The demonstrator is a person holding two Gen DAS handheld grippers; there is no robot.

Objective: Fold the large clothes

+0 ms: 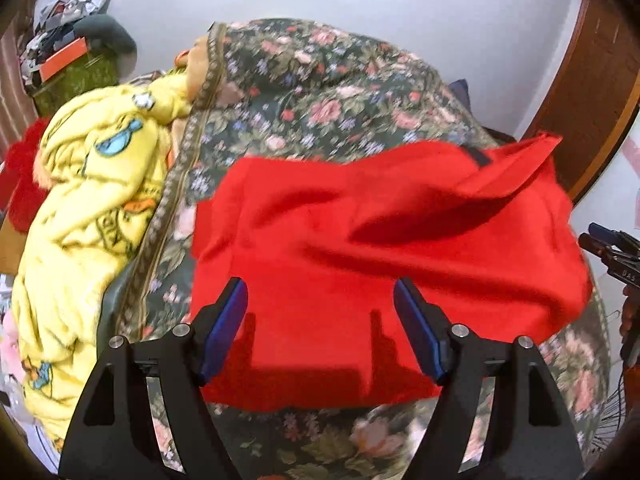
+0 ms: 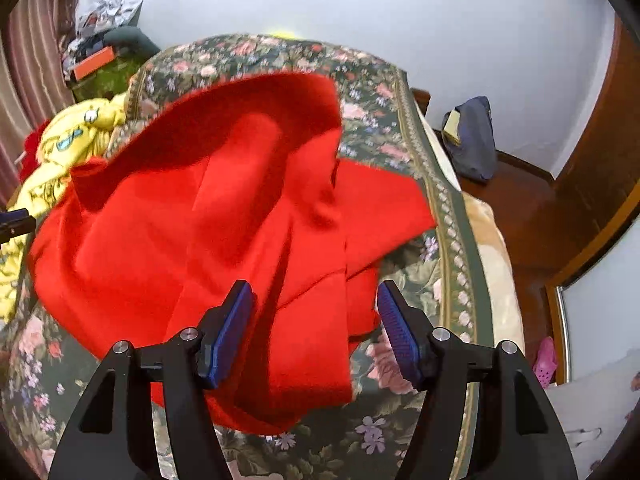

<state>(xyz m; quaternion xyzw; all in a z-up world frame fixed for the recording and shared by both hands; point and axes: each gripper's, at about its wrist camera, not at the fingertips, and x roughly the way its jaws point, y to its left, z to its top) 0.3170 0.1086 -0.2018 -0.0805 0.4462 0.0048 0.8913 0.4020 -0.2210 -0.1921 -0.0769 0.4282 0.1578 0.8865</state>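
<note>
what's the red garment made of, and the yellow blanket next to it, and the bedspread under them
Red garment: looks like a matte woven or fine-knit cloth, with soft broad folds and no sheen; the exact fibre is unclear.
Yellow blanket: likely plush fleece, bunched in thick puffy rolls with a printed cartoon pattern.
Floral bedspread: seems to be a printed woven fabric with a patterned border band, lying fairly flat and matte.
</note>
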